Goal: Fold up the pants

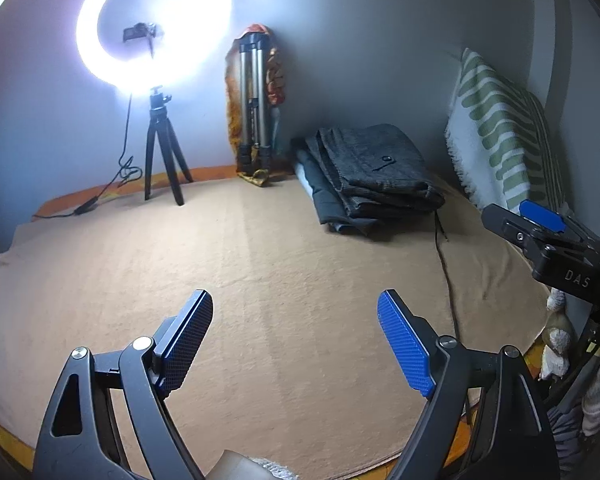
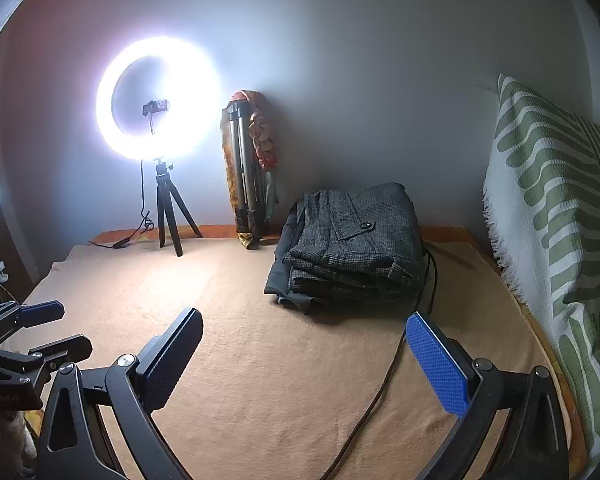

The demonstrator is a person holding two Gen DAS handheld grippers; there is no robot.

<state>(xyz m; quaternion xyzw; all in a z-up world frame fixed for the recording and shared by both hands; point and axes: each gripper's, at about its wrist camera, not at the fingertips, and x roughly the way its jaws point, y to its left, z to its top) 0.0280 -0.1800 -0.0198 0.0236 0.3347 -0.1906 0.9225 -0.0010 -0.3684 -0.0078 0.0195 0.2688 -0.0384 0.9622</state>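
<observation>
At the left a lit ring light (image 2: 158, 98) stands on a small tripod on the tan blanket (image 2: 260, 360), with a folded tripod (image 2: 246, 176) leaning on the wall beside it. Right of that, near the back wall, lie the pants (image 2: 356, 240): grey tweed, folded into a neat stack with a button showing on top, over a darker garment (image 2: 278, 276), near a green-striped pillow (image 2: 556, 208). The left gripper (image 1: 296, 336) and right gripper (image 2: 304, 356) both hang spread wide and empty above the bare blanket.

Folded pants (image 2: 352, 244) stacked far right on blanket (image 2: 260, 360), near wall. Pillow (image 2: 556, 216) right of stack, leaning upright. Folded tripod (image 2: 246, 172) left of pants, against wall. Ring light (image 2: 158, 98) further left on small tripod. Cable (image 2: 384, 380) runs forward from stack.
</observation>
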